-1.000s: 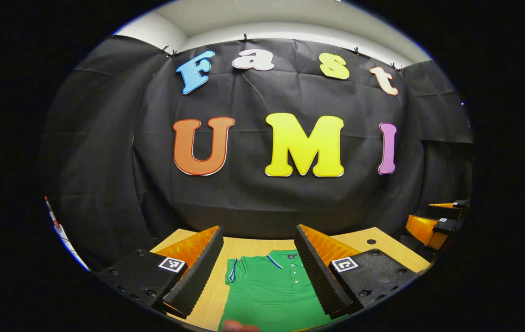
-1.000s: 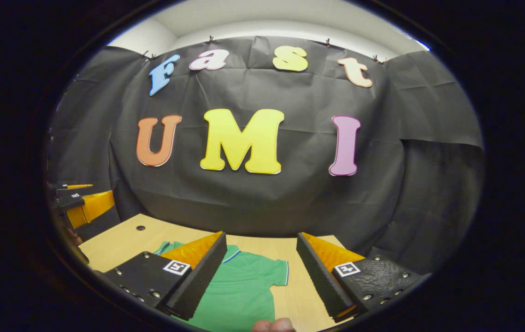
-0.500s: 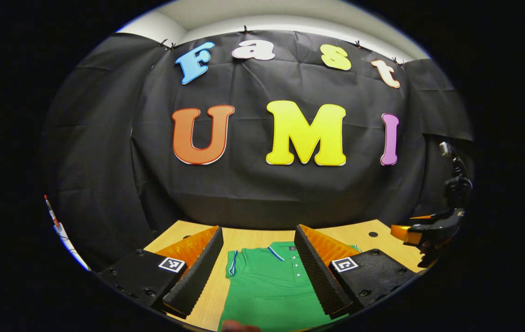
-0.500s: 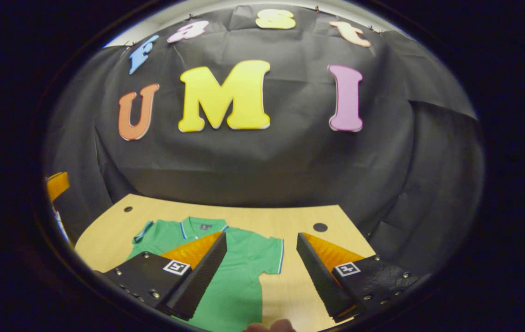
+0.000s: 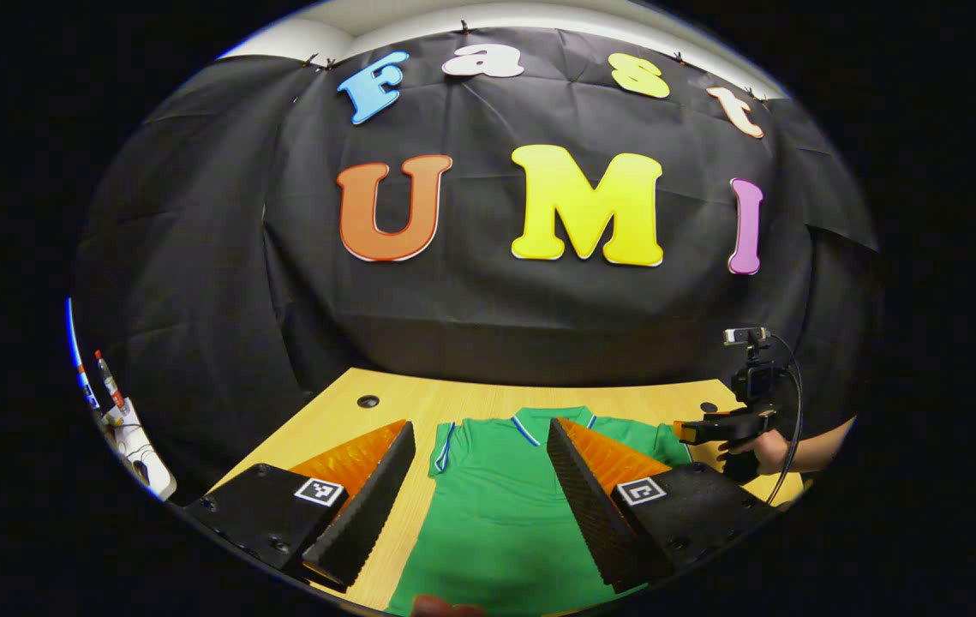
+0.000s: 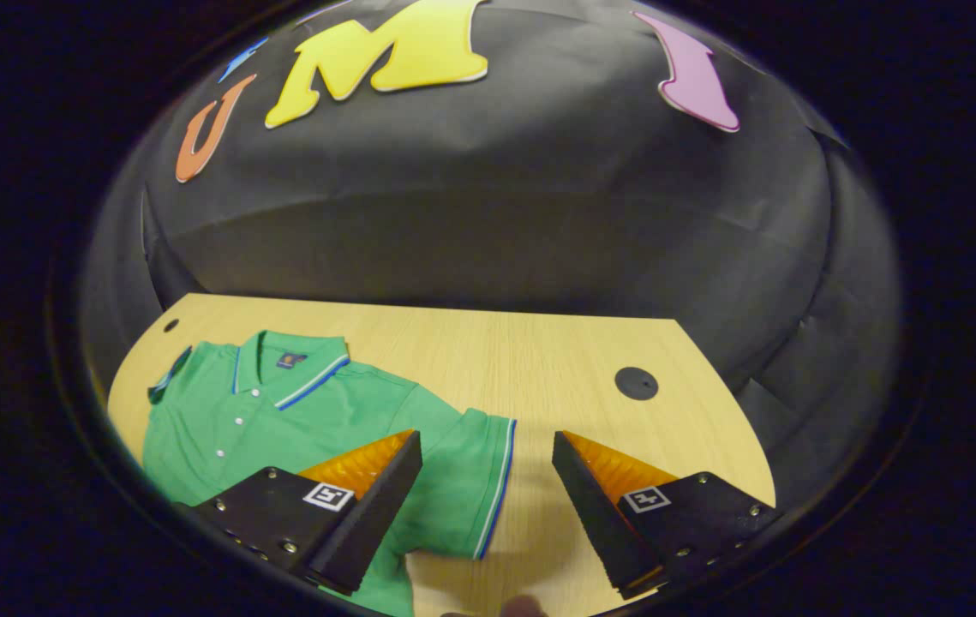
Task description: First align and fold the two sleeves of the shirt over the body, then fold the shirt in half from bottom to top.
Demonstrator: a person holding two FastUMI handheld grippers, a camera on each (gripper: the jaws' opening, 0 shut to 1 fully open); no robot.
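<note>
I am viewing a green short-sleeved polo shirt with blue-and-white trimmed collar and cuffs [image 6: 282, 428] lying flat, collar toward the booth wall, on a light wooden table [image 6: 539, 351]. In the right gripper view, I am holding the right gripper [image 6: 488, 501] wide open and gripping nothing, its fingers straddling the striped cuff of the spread right sleeve [image 6: 470, 480], one finger over the sleeve, the other over bare wood beside a round black cable hole [image 6: 636, 383]. In the left gripper view, I am keeping the left gripper [image 5: 481, 497] equally wide open and empty above the shirt's body [image 5: 496, 514]; the right gripper [image 5: 715, 427] and the hand [image 5: 766, 450] holding it are showing farther off at the far sleeve.
</note>
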